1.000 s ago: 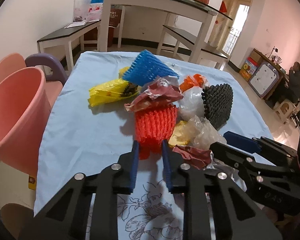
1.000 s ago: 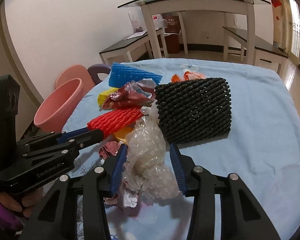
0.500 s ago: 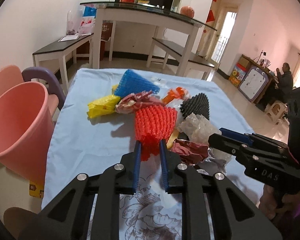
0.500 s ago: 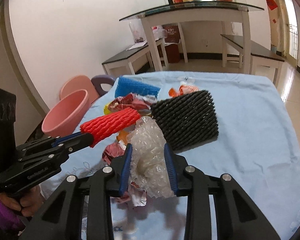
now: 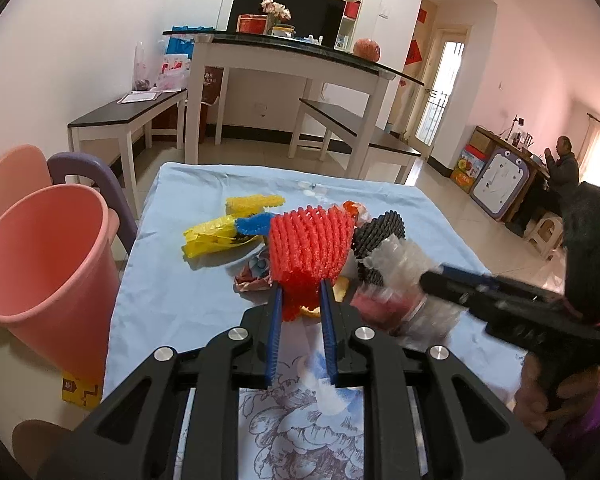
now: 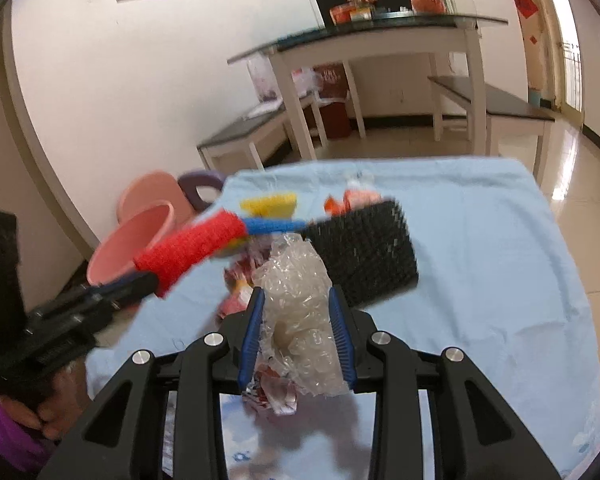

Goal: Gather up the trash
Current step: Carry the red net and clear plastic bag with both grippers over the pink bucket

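Trash is in both grippers now, lifted off the pile and ready for the bin.

We've got the red foam net (image 5: 308, 248) pinched in the left gripper (image 5: 300, 300) and a wad of clear crinkly plastic (image 6: 296, 292) clamped in the right gripper (image 6: 296, 320), both held just above the blue-clothed counter (image 5: 172, 280). Leftovers on the cloth: a black foam net (image 6: 364, 256), a blue net (image 6: 276, 225), yellow wrappers (image 5: 212, 236) and some crumpled reddish bits we can't make out. The pink bin (image 5: 40, 264) sits off the counter's left edge, mouth tilted toward us. Looks like we're at the carry step, so next we'd swing left over that rim and let go, left gripper first since it's nearer. The plastic wad is floppy and could snag something on the way.
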{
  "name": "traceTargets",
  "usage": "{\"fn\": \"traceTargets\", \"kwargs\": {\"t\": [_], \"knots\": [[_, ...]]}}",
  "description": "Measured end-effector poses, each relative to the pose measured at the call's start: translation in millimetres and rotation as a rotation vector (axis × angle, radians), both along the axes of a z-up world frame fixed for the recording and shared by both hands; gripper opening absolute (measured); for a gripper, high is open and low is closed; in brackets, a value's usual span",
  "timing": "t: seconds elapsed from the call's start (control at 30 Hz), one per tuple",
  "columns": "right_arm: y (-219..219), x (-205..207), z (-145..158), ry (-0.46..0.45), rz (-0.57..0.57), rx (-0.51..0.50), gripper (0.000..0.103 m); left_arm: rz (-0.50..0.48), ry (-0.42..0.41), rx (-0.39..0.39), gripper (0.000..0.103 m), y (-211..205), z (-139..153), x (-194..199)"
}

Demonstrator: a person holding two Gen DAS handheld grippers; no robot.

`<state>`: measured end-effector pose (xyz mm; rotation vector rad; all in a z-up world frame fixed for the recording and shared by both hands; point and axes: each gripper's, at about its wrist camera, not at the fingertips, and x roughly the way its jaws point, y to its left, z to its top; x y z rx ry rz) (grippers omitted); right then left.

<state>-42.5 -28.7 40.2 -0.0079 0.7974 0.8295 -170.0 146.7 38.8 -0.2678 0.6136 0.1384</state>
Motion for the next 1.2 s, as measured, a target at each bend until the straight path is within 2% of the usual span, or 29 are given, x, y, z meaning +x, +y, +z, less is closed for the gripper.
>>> {"fn": "traceTargets", "kwargs": {"t": [0.17,0.23,0.33,0.53,0.63,0.73,0.93,1.0,1.03,1.2], "knots": [[3.2,0.6,-18.9,0.038,0.01,-0.053,0.035,0.008,0.002,-0.002,0.018,2.5,-1.1,-5.4],[2.0,2.5,-21.4,0.053,0.011,-0.056,0.044,0.013,0.001,-0.007,0.018,4.7,-1.2,-7.1],[-2.1,3.6,-22.1,0.06,0.008,-0.045,0.049,0.015,0.0,-0.012,0.018,6.7,-1.3,-6.8],[-11.5,12.5,-22.8,0.047,-0.041,-0.069,0.049,0.016,0.004,-0.016,0.018,9.8,-2.0,-6.8],[-17.8,18.1,-28.6,0.072,-0.064,-0.08,0.049,0.017,0.008,-0.019,0.018,11.2,-2.8,-5.9],[-20.5,17.5,-34.8,0.114,-0.033,-0.078,0.049,0.02,0.011,-0.021,0.018,12.0,-3.4,-5.2],[-6.5,5.6,-46.2,0.138,0.058,-0.127,0.049,0.021,0.015,-0.021,0.018,10.8,-4.5,-4.3],[-2.0,1.5,-47.3,0.131,0.072,-0.137,0.041,0.022,0.014,-0.021,0.018,10.9,-4.1,-4.4],[-1.0,-1.0,-47.7,0.122,0.078,-0.147,0.031,0.023,0.014,-0.022,0.018,10.9,-3.9,-4.3],[-4.0,-8.1,-40.2,0.091,0.094,-0.141,0.026,0.029,0.003,-0.02,0.018,11.2,-2.4,-6.9]]}}
